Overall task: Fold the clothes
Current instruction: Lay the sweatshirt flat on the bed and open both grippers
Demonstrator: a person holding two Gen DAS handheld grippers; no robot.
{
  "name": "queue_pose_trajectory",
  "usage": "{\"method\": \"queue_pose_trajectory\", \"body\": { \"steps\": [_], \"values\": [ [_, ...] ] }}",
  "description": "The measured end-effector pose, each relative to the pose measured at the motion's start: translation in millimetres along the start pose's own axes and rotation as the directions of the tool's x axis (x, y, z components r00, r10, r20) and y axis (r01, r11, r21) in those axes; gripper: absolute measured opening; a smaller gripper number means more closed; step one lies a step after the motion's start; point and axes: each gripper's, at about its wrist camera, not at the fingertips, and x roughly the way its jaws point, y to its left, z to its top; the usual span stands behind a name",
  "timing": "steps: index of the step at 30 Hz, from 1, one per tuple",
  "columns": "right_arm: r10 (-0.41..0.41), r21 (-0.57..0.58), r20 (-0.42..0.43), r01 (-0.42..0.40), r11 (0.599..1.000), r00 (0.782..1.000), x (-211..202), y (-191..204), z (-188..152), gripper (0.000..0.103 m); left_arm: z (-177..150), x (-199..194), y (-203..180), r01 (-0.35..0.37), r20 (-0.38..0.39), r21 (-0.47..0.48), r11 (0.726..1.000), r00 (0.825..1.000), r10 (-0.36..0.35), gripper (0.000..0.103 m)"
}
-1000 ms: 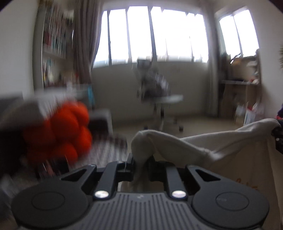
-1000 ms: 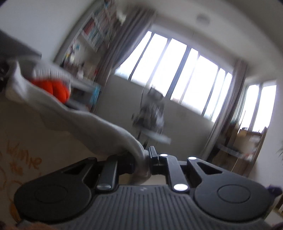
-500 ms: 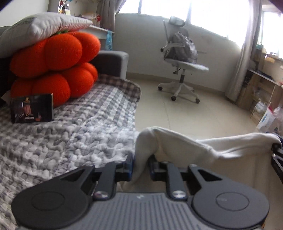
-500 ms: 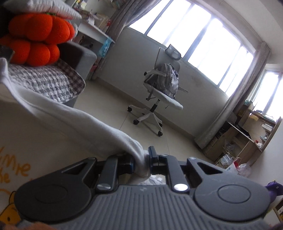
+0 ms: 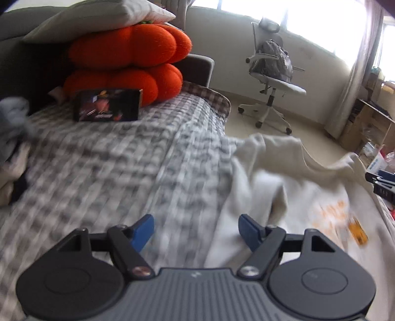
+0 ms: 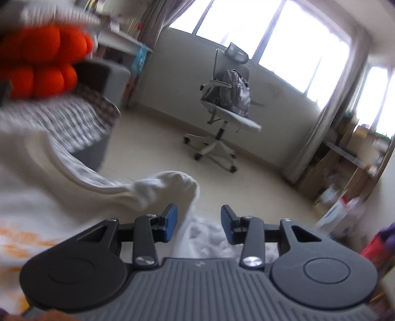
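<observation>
Across the grey checked bed lies the cream garment, its orange print facing up, spread over the bed's right part and rumpled at its far edge. Behind it, two orange cushions are stacked under a grey pillow, with a dark box leaning in front. Left tool hovers released over blanket and cloth edge; right tool is likewise spread apart, gripping nothing, just behind a bunched sleeve.
</observation>
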Motion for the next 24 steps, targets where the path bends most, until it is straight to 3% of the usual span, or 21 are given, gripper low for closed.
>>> {"method": "queue_pose_trajectory", "body": {
  "steps": [6,12,15,18,24],
  "values": [
    [0.221,0.152,-0.022,-0.215,0.965,0.975,-76,-2,-28,0.05,-45,-57,19,0.065,-0.021,-0.027,0.998,0.998,-0.065,0.077],
    [0.329,0.278,0.012,-0.319,0.906,0.944,-150,-12,-71,0.053,-72,-96,18,0.155,-0.033,0.01,0.988,0.987,-0.155,0.078],
    [0.373,0.278,0.019,-0.363,0.889,0.928,-182,-14,-95,0.053,-85,-110,17,0.186,-0.051,0.044,0.982,0.982,-0.184,0.078],
    [0.441,0.282,0.024,-0.429,0.858,0.897,-207,-20,-118,0.053,-95,-116,16,0.202,-0.063,0.055,0.978,0.978,-0.199,0.078],
    [0.486,0.245,0.033,-0.479,0.843,0.873,-238,-24,-138,0.053,-112,-132,13,0.261,-0.041,0.051,0.964,0.965,-0.259,0.078]
  ]
}}
